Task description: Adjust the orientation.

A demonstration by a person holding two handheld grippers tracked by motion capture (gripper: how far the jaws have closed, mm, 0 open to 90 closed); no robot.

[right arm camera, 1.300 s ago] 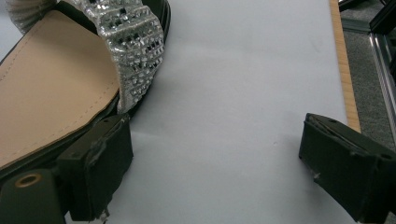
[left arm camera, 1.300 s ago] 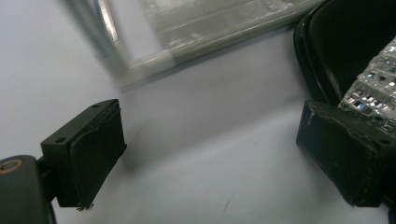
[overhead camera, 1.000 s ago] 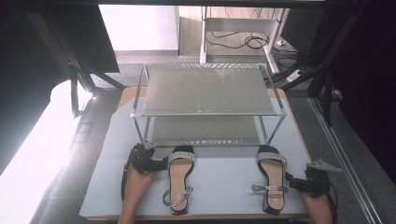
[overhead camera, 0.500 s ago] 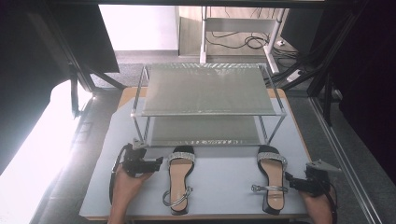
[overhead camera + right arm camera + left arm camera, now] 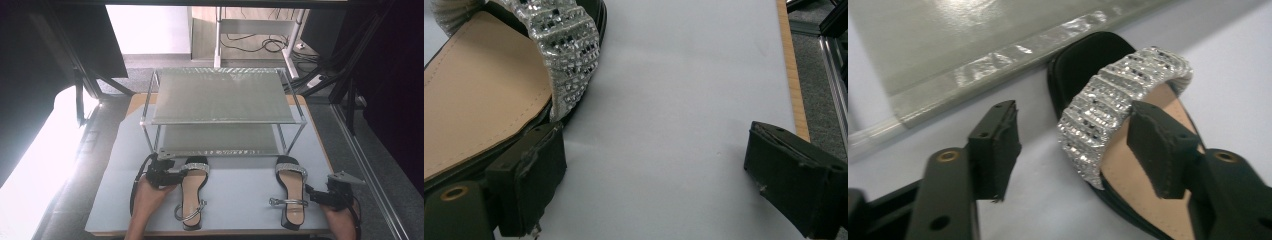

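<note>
A: Noting geometry first: we take the two-tier rack point(image 5: 222, 107) as our landmark. The left sandal point(image 5: 192, 192) lies on the surface point(image 5: 240, 192) just in front of the rack's lower shelf, toe toward it and long axis running away from it toward us. The right sandal point(image 5: 291, 192) lies parallel, well apart.

B: Which gripper is nearer?

A: The left gripper point(image 5: 181, 171) sits at the left sandal's rack end, reaching across its long axis. In the left gripper view its jaws straddle the sandal's rhinestone strap point(image 5: 1118, 112); they have just been closing, but the pads do not yet press on it, so we log it as parted.

B: And the other one?

A: The right gripper point(image 5: 311, 192) rests beside the right sandal, on its outer side, jaws wide with one jaw against the sole edge, gripping nothing. We judge the next move hinges on the left jaws meeting squarely on that strap.
</note>
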